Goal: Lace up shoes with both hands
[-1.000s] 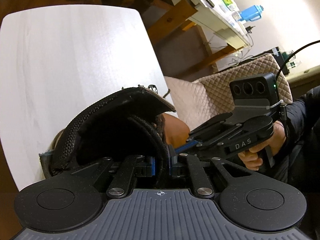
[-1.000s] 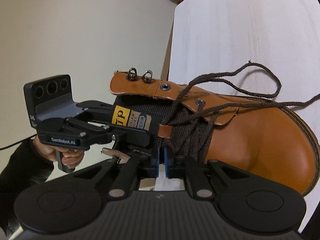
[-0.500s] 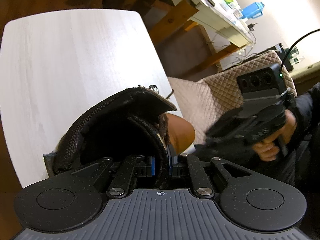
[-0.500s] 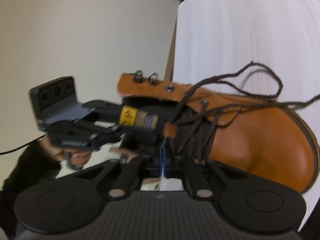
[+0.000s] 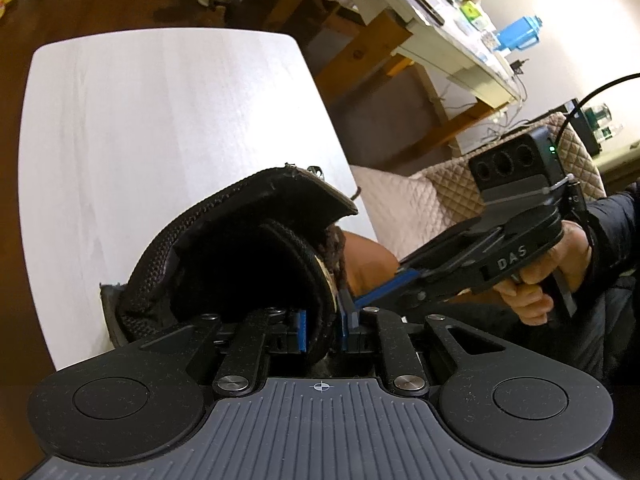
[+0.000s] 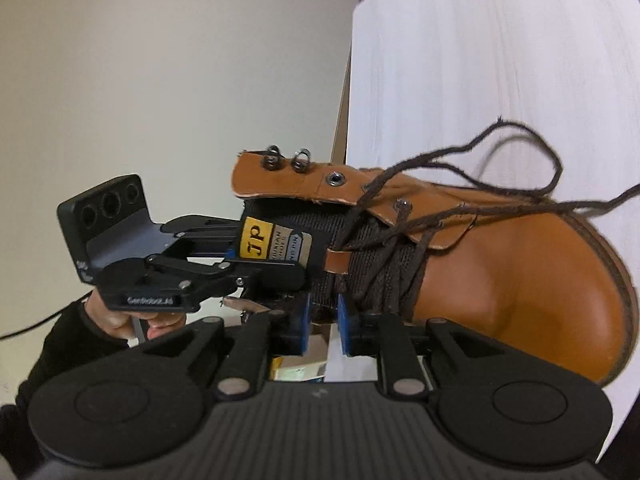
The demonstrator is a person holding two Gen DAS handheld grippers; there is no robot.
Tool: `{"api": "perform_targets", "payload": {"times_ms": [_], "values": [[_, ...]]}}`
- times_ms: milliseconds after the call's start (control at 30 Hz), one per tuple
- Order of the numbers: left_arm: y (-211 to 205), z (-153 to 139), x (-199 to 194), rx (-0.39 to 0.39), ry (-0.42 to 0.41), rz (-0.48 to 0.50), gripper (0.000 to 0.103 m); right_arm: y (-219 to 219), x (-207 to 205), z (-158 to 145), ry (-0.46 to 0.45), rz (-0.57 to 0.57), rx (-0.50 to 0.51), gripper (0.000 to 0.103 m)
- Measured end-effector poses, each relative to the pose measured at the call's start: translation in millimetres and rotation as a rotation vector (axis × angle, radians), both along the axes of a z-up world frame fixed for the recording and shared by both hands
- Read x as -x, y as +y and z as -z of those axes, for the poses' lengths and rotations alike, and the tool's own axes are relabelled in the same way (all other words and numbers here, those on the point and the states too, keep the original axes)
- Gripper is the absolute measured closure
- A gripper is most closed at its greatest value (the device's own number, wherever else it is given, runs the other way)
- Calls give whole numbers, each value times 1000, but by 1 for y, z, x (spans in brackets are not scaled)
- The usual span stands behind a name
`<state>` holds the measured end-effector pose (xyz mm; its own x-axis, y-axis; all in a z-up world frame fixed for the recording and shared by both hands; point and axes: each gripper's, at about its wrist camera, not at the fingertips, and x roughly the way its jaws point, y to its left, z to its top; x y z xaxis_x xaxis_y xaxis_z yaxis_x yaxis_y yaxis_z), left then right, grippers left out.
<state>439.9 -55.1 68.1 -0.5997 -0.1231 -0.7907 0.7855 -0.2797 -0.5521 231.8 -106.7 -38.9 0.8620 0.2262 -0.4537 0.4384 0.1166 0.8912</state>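
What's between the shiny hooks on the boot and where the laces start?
One empty metal eyelet on the boot's brown flap, seen in the right wrist view.

Boot (image 6: 520,280) toe cut by frame edge; lace (image 6: 624,194) end out of frame.
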Motion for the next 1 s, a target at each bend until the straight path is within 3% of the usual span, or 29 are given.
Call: {"api": "perform_targets", "payload": {"times_ms": [200,467,833,1000], "values": [[-1,1,0,4,10,7,89,-2,-4,3,22,1,18,86],[-2,3,0,8,15,17,89,12,1,-23,41,-38,155,85],[-1,3,-1,13,16,17,89,7,-2,-11,19,4,63,79],[-1,4,0,12,14,18,91,5,-2,-9,21,2,67,80]]}}
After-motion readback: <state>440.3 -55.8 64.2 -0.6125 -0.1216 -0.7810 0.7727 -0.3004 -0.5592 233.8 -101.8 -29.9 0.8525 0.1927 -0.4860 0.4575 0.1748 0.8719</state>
